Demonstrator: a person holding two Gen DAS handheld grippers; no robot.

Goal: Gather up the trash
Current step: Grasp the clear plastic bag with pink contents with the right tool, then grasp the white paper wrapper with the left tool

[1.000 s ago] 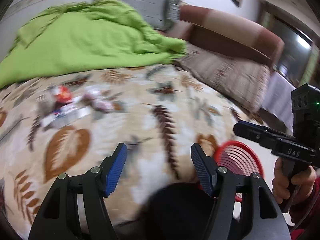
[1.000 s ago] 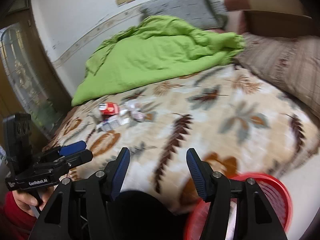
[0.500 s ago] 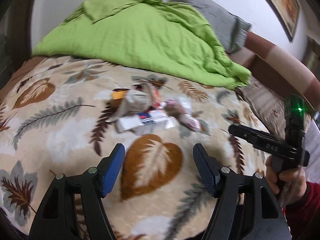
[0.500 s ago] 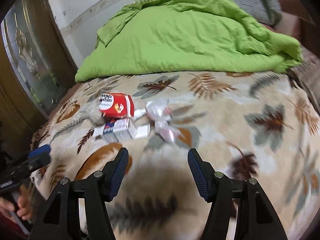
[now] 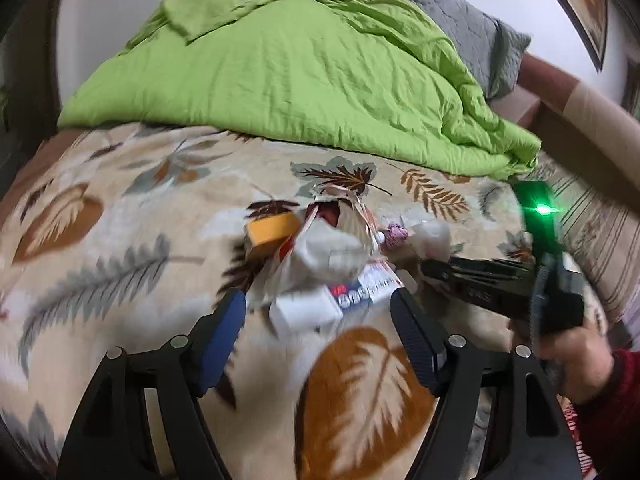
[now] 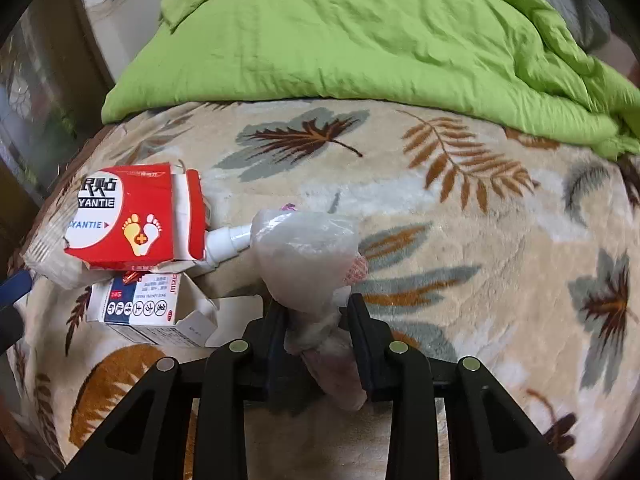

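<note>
Trash heap on leaf-patterned blanket [image 6: 460,240], before green quilt [image 6: 360,32]. Crumpled translucent plastic bag [image 6: 306,256], pinkish contents, between closing jaws of right gripper [image 6: 316,328], pads against its lower end. Beside it: torn red carton [image 6: 132,220], white tube [image 6: 228,240], opened white box [image 6: 140,308]. Left gripper [image 5: 318,326] wide, opening, empty, just short of heap.

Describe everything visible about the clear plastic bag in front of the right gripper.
The plastic bag is crumpled, cloudy and see-through, with pinkish contents showing low down. It lies on the leaf-patterned blanket, its far end against a white bottle. Its near end sits between the fingers of the right gripper, whose jaws are closing on it.
</note>
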